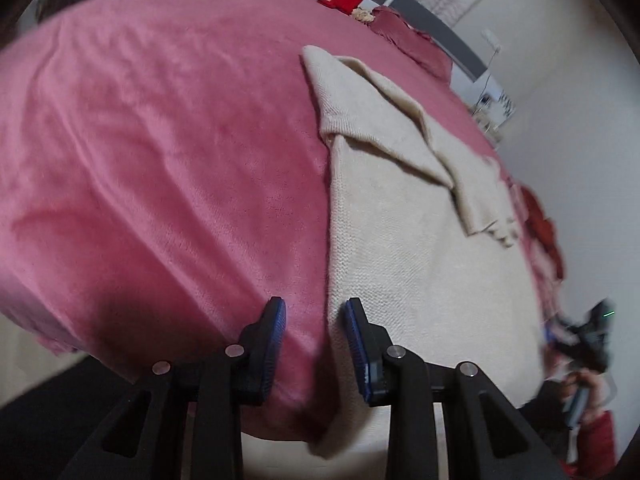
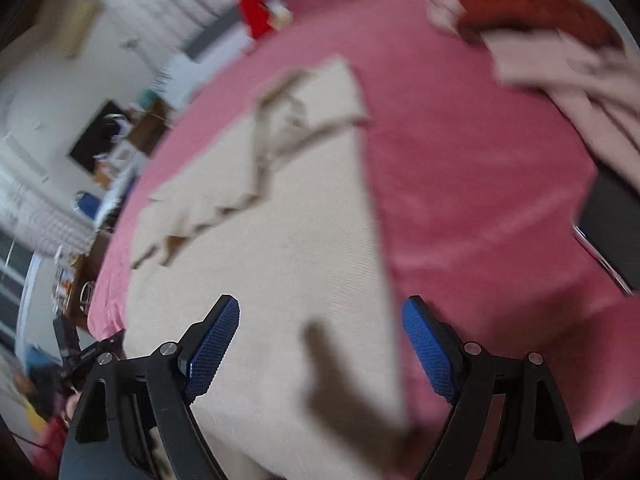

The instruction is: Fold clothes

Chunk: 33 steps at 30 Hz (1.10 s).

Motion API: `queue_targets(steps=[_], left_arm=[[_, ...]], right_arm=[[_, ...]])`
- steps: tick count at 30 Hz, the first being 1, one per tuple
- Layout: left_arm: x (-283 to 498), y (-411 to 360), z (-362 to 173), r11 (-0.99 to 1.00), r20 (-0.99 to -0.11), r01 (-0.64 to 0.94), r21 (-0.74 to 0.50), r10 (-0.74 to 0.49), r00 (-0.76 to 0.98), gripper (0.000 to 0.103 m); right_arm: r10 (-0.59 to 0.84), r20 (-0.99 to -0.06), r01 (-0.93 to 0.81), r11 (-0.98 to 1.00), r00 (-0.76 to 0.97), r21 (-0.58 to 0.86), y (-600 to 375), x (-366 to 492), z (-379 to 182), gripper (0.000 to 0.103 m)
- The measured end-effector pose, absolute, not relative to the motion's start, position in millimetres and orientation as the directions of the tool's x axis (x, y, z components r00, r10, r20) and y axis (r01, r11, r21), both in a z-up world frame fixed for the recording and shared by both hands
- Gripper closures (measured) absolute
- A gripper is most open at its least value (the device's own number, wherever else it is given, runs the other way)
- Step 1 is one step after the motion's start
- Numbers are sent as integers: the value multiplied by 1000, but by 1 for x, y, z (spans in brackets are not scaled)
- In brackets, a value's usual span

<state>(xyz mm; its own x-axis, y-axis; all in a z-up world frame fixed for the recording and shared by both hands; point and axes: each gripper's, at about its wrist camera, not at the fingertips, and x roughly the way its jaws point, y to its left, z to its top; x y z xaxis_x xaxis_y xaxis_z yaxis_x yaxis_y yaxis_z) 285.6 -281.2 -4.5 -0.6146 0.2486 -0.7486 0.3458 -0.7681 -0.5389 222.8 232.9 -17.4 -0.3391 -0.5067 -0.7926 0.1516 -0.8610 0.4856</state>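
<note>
cream sweater (image 1: 408,264) beneath left tool (image 1: 316,328), seemingly apart

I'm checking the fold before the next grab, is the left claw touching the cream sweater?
Cannot tell. In the left wrist view the left claw stands open over the cream sweater's edge, with nothing pinched, but no view shows its height above the fabric.

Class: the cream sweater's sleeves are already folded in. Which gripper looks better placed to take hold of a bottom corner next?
Probably the right gripper: its wide-open fingers straddle the sweater's edge near the corner, while the left gripper stands narrower.
</note>
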Motion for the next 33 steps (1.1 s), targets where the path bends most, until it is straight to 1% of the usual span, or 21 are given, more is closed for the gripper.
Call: queue_targets(steps=[2,5,10,12,15,16,18,19,20,21,22,24,27,29,31,33], left_arm=[[284,-285,-9,-725,-725,330,-604,328,-606,68],[281,-281,-15,-686,-694,284,-670,445,-566,68],[277,-269,-23,-624,-635,215,-752,596,-491,65],[274,-267,-29,-586,-604,202,-784,647,-466,65],[266,-260,-33,-569,-586,178,-803,698,-411,65],[261,-256,-33,-580,-590,158,-799,706,-393,64],[254,-245,-28,-609,-598,104,-787,709,-373,64],[251,-242,-26,-622,-605,87,-778,704,-371,64],[249,-240,-25,-633,-612,79,-770,699,-370,64],[248,-240,-24,-633,-612,79,-770,699,-370,64],[248,-240,-25,-628,-609,81,-774,702,-370,64],[248,-239,-28,-612,-597,88,-786,715,-364,64],[248,-232,-41,-575,-577,109,-811,755,-311,64],[245,-220,-47,-595,-599,101,-798,761,-250,64],[240,-202,-52,-636,-638,78,-768,750,-173,64],[235,-183,-56,-691,-693,59,-720,713,-103,64]], right_arm=[[-547,-794,121,-836,-266,535,242,215,-27,18],[-580,-789,131,-814,-202,566,239,208,-32,18],[-571,-820,272,-795,-36,542,219,209,-36,17],[-576,-817,314,-774,10,549,212,214,-39,17],[-615,-786,345,-727,57,594,207,220,-41,15],[-647,-760,333,-704,65,628,206,221,-44,15],[-717,-693,298,-646,81,703,203,222,-51,21],[-749,-657,280,-614,88,738,202,223,-54,33],[-780,-619,262,-580,93,771,200,223,-58,42],[-787,-610,249,-575,94,779,195,225,-65,44],[-780,-620,247,-587,83,771,191,227,-69,50],[-789,-611,236,-583,65,777,191,228,-70,52],[-822,-562,216,-534,93,817,190,235,-69,52],[-830,-542,230,-506,133,831,186,237,-69,52],[-832,-522,236,-477,191,847,176,242,-72,52],[-816,-532,246,-480,228,842,164,246,-76,52]])
